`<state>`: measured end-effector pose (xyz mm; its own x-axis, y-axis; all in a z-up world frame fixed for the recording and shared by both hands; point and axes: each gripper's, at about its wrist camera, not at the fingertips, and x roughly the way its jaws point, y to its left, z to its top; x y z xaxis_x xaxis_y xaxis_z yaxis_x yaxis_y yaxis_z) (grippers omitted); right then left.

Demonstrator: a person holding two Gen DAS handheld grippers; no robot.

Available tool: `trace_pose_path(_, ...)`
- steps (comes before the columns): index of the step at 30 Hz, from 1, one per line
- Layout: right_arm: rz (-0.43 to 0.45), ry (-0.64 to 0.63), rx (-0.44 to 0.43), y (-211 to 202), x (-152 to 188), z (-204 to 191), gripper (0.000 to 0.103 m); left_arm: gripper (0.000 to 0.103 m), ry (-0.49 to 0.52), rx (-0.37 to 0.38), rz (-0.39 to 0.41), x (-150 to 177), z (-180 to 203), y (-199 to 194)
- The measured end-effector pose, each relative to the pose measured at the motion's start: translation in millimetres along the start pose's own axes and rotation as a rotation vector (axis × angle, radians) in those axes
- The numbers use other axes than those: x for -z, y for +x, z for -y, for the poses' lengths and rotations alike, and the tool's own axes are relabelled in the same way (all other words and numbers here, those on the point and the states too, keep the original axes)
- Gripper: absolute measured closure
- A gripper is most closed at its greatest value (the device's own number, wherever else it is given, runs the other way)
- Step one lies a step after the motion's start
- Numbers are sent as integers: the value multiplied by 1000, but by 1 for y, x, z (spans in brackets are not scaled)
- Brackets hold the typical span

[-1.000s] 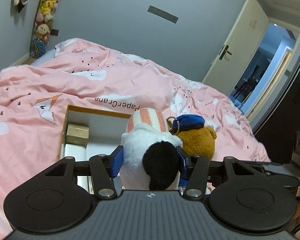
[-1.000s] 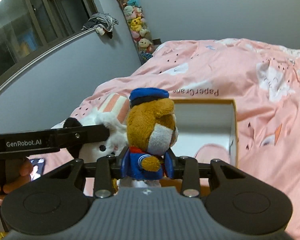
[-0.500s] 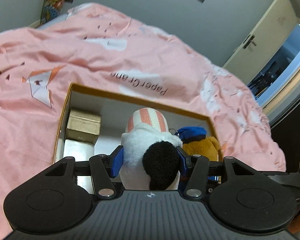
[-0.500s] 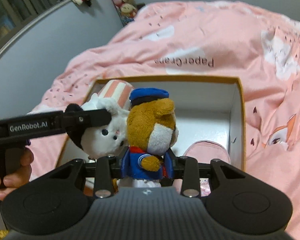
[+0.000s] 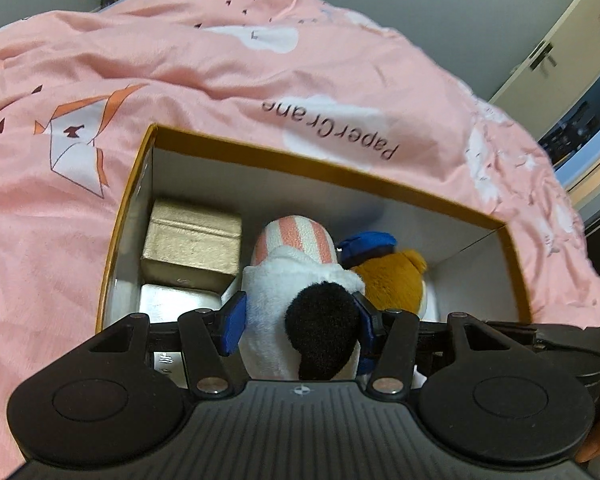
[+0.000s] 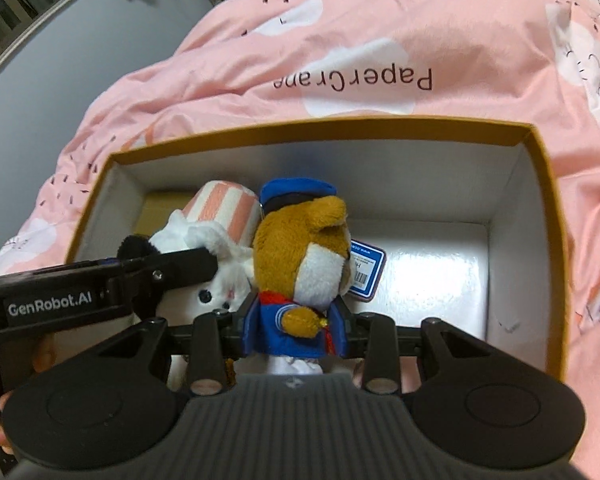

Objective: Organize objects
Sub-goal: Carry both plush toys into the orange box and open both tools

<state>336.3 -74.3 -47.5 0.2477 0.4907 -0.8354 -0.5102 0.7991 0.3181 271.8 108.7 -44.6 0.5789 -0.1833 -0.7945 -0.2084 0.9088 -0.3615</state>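
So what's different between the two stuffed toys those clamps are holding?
The white plush has a black ear and a pink-striped hat; the brown bear wears a blue cap and blue jacket. The white plush is in the left gripper, the bear in the right gripper. Both are upright, side by side, over the open box.

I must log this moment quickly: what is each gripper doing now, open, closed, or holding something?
Left gripper: closed on the white plush with striped hat.
Right gripper: closed on the brown bear plush in blue uniform.
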Motion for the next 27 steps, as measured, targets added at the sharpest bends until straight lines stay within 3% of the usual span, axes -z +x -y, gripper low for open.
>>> trace_pose_path(7,-11,-20,9,19,-4,-2,64,39,32,-58,-25,-5,5,12)
trace_pose_path(13,-15,-12,-6,24,-3,2,59,38,52,-61,-20,-4,7,7)
trace_pose_path(19,48,-29,-30,-6,1,1,52,44,75,-16,95,0,12,-32)
trace_pose_path(21,62,-31,-29,-14,4,2,61,59,109,-10,107,3,16,-42)
trace_pose_path(27,50,-2,-25,-9,12,9,79,75,107,-58,59,10,16,-30)
